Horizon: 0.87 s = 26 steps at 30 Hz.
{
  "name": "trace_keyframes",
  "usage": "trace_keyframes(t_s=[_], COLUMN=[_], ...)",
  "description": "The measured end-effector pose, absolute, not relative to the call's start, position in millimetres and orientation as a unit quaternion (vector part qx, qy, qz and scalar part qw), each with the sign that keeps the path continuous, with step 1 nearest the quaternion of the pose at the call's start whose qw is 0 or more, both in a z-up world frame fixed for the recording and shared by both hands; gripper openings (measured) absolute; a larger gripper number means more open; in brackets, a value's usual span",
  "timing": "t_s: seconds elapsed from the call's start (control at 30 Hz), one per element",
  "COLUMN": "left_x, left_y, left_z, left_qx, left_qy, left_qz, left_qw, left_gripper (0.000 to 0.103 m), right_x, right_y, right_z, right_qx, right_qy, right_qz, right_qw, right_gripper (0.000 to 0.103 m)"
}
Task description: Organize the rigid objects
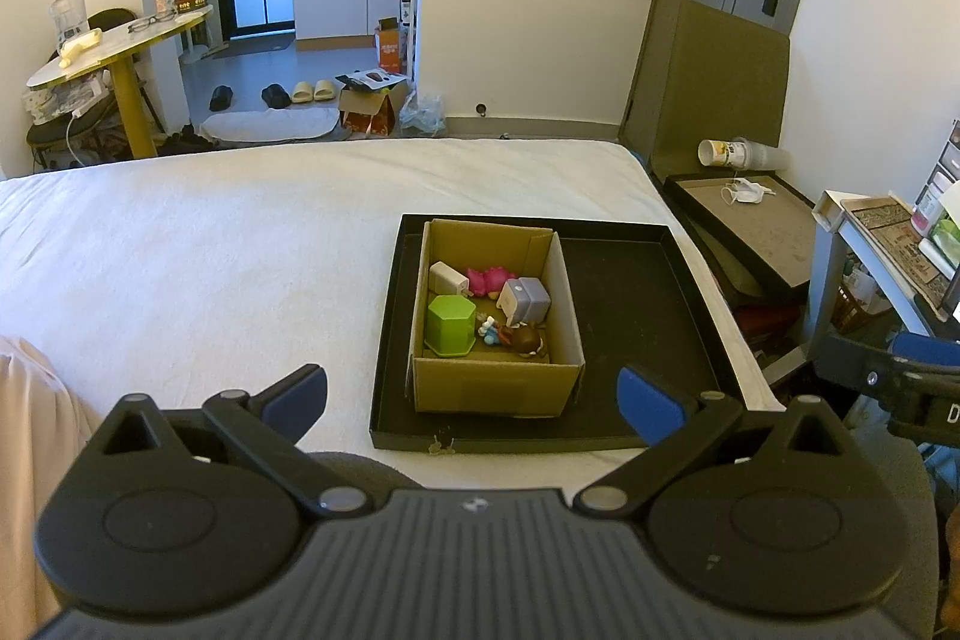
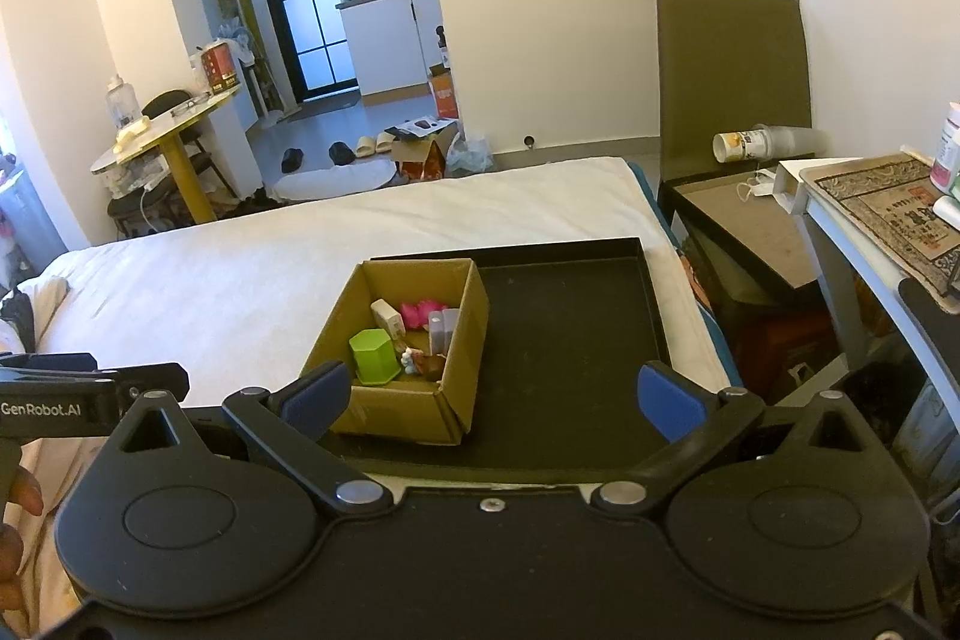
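From the left wrist, the left gripper (image 1: 473, 400) gapes wide and holds nothing; at 12 o'clock beyond it an open cardboard box (image 1: 495, 388) stands in the left part of a black tray (image 1: 630, 334) on the white bed (image 1: 210, 244); inside lie a green hexagonal block (image 1: 450, 325), a white charger (image 1: 447, 277), a pink toy (image 1: 492, 280), a grey cube (image 1: 527, 301) and a small brown figurine (image 1: 521, 340).

From the right wrist, the right gripper (image 2: 492, 400) is likewise spread wide and empty; the box (image 2: 408, 418) sits at 11 o'clock, the green block (image 2: 375, 355) nearest its front wall.

Open cardboard box (image 1: 492, 376) on black tray (image 1: 636, 340), holding green hexagonal container (image 1: 450, 325), white charger (image 1: 445, 277), pink toy (image 1: 491, 279)
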<state>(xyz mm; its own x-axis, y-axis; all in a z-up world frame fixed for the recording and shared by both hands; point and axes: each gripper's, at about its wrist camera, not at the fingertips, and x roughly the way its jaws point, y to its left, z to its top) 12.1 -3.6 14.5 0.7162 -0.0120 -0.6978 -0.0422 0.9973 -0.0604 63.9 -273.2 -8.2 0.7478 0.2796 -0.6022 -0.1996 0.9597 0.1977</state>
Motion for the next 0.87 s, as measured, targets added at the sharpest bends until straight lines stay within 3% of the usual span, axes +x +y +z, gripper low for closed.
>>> trace_keyframes(t_s=[0.87], left_x=[7.2], left_y=[-9.6], left_z=[13.0], left_qx=[-0.031], left_qy=[0.370], left_qz=[0.006], left_qw=[0.928], left_gripper=[0.102], right_x=[62.2], right_y=[-271.6], right_z=[-9.2], right_qx=[0.054], right_qy=[0.333], right_qz=[0.127], right_qw=[0.933], right_gripper=[0.103])
